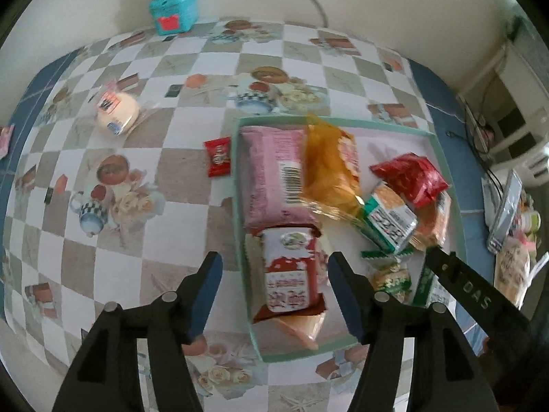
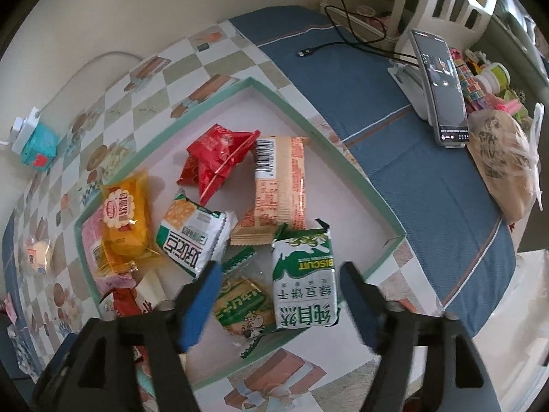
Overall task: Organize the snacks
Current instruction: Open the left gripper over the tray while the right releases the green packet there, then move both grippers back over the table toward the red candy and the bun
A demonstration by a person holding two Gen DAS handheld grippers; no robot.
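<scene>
Both your grippers hang over the shallow green-rimmed box (image 1: 442, 158), pointing steeply down, and neither has hold of anything. Left gripper (image 1: 274, 274): jaws roughly half open, pads clear of the red-and-white snack pack (image 1: 291, 274) that lies between them in the box's near-left corner, long axis running away from you, approx. in line w/ the fingers. Right gripper (image 2: 279, 285): jaws wide, straddling the green-and-white biscuit pack (image 2: 303, 281), also untouched, w/ a smaller green cracker packet (image 2: 243, 304) just beside its left finger. No earlier frame here, so I can't say more than that both sets of pads stand free. Most snacks are already in the box: pink bag (image 1: 271, 178), yellow cake pack (image 1: 326, 168), red pouch (image 1: 411, 175), a green-and-white cracker pack (image 2: 190, 233) and a peach wafer pack (image 2: 278, 189), piled loosely, not lined up. What's left outside, as far as I can tell: the small red packet (image 1: 218, 156) on the checked tablecloth (image 1: 137, 240), just beside the box's left wall, and the round cream bun in clear wrap (image 1: 115, 111), well apart toward the far left. Both lie left of the box, so your left gripper is the nearer one, imo; the red packet's long axis runs approx. parallel to the box wall, so you'd likely close across its short width. Watch the box wall when you come down next to it.
</scene>
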